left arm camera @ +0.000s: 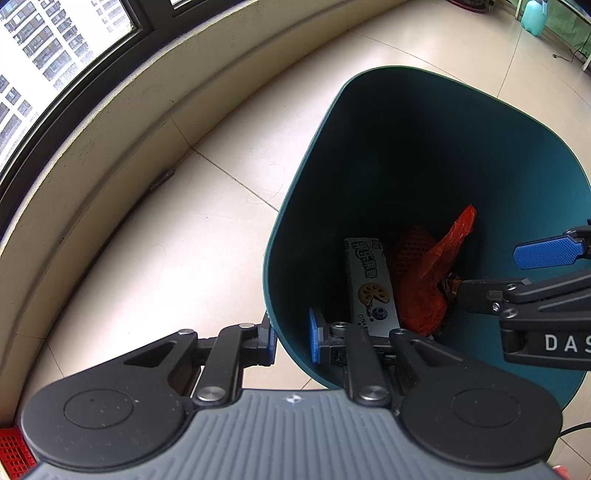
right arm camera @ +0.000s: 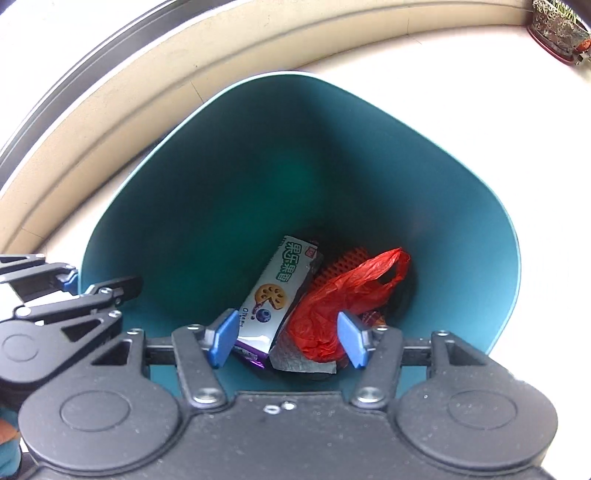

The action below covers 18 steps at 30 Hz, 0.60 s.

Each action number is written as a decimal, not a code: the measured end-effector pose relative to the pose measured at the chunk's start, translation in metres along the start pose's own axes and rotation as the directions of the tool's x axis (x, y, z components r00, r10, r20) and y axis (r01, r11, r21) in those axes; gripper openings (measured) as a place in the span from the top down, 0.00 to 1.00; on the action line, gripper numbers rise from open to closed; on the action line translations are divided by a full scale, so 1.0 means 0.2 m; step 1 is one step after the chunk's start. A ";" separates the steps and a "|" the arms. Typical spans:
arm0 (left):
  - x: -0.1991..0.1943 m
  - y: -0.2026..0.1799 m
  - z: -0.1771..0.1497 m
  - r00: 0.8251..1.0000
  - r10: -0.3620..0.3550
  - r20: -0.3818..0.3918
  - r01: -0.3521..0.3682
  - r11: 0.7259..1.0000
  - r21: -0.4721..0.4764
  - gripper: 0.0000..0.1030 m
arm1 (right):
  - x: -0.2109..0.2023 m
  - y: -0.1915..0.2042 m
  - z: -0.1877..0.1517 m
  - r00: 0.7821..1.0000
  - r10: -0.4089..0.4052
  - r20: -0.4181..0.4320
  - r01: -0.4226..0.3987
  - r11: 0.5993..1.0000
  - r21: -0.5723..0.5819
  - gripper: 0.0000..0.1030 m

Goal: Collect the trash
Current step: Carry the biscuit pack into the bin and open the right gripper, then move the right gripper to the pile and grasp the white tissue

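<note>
Pale cream floor tiles (left arm camera: 207, 122) with thin grout lines run up to a low beige ledge (left arm camera: 92, 122) — above it a dark-framed window (left arm camera: 55, 48) shows high-rise blocks in daylight. In the far corner stands a teal jug (left arm camera: 533, 16); a patterned pot (right arm camera: 557, 29) sits by the ledge.

Black grippers (right arm camera: 288, 339), blue pads (right arm camera: 224, 341), apparently "DAS" lettering.
</note>
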State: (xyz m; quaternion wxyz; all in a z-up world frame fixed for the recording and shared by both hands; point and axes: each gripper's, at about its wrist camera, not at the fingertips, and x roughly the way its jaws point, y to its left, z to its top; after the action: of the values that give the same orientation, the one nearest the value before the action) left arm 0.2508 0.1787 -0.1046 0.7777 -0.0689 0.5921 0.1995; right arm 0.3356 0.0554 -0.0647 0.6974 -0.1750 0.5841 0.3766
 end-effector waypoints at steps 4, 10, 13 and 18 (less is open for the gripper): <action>0.00 0.02 -0.01 1.000 0.001 0.001 -0.001 1.000 0.002 0.84 | -0.17 0.02 -0.05 0.999 0.026 0.048 -0.025 1.000 -0.015 0.41; 0.00 0.01 0.00 1.000 0.003 0.000 -0.003 1.000 0.001 0.84 | -0.39 -0.14 -0.15 0.992 0.038 0.119 -0.041 0.999 0.024 0.34; 0.01 0.02 -0.01 1.000 0.004 0.000 -0.004 1.000 0.002 0.84 | -0.47 -0.26 -0.22 0.988 0.029 0.150 -0.041 0.996 0.074 0.30; 0.02 0.09 -0.04 1.000 0.017 -0.004 -0.017 1.000 0.001 0.84 | -0.53 -0.50 -0.39 0.985 -0.030 0.171 -0.001 0.984 0.179 0.21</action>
State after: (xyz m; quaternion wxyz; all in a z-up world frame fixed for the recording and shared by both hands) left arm 0.2381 0.1929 -0.1083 0.7749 -0.0637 0.5943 0.2056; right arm 0.3519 -0.0985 -0.0033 0.7610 -0.0829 0.5516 0.3313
